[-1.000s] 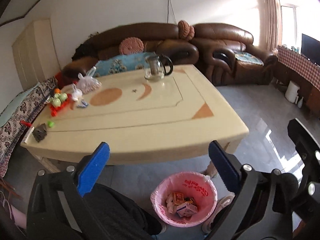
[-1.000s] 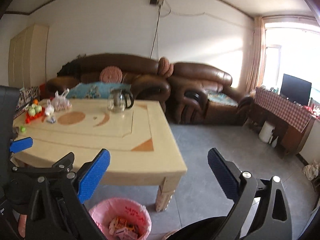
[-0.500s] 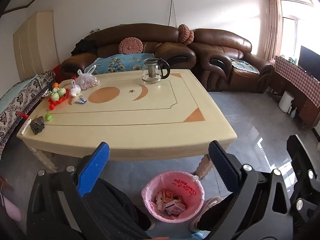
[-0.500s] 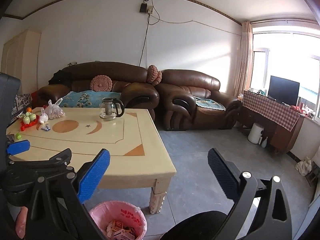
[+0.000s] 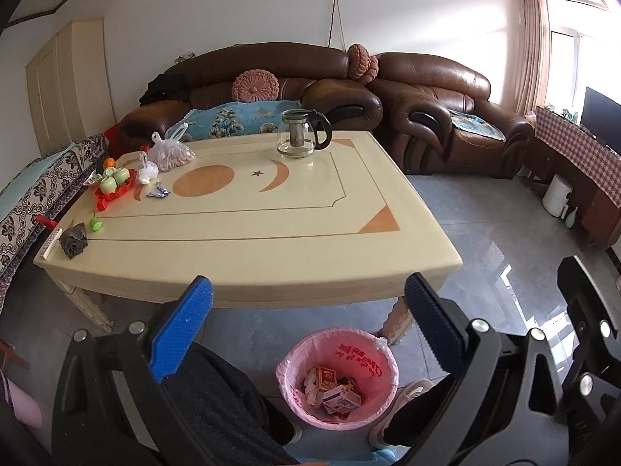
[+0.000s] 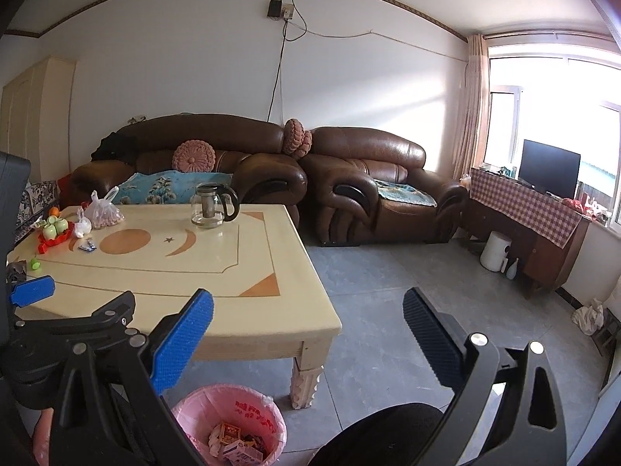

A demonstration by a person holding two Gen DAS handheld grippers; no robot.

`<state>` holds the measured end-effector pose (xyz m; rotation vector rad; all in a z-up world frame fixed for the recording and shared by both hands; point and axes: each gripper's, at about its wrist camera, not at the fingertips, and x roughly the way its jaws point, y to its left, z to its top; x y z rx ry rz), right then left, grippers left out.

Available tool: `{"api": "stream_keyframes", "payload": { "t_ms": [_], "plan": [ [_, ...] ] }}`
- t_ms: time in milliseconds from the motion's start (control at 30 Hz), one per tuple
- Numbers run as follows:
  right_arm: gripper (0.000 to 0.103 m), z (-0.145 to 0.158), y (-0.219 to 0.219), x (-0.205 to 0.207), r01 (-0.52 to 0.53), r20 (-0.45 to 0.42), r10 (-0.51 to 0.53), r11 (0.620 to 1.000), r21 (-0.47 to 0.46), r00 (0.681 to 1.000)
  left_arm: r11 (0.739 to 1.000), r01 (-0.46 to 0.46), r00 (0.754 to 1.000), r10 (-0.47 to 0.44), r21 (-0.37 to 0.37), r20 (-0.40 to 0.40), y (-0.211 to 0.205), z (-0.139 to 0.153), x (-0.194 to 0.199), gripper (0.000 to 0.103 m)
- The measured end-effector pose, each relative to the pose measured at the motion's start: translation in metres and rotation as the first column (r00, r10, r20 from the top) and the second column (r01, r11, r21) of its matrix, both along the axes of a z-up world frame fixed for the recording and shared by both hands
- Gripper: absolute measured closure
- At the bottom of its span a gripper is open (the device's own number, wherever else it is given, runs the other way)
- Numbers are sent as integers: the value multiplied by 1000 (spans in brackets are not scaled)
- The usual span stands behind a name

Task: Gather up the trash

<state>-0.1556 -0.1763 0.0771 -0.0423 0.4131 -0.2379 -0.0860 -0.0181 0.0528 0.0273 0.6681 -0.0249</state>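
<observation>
we hold our left gripper [image 5: 306, 322] and right gripper [image 6: 306, 334] spread wide, both empty, above the floor by the table [image 5: 271, 233]. the pink-lined bin [image 5: 337, 376] sits on the floor below the table's near edge, boxes [image 5: 335, 392] inside.

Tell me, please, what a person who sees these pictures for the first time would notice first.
The big cream table fills the middle of the room, with a glass teapot standing at its far side. A pink-lined trash bin holding small boxes sits on the floor in front of the table's near edge. Both tools, left and right, hang open and empty in the foreground, with the brown leather sofas against the back wall.
</observation>
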Motion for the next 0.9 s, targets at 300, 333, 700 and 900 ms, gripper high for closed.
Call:
{"api": "stream_keyframes", "payload": {
  "t_ms": [300,333,700,900],
  "plan": [
    [7,1,1,0,0,1,0,1000,-3,1000,1000,2,1000,-2,0,-1,0,0,0,6],
    [7,2,2,0,-2,1,2,1000,-3,1000,1000,3,1000,-3,-3,-1,1,0,0,6],
    [7,9,7,1,-14,9,15,1000,-11,1000,1000,-13,1000,13,-7,5,7,1,-3,6],
    [7,9,8,0,-14,11,14,1000,-12,1000,1000,-17,1000,17,-8,10,7,2,-4,6]
  ]
}}
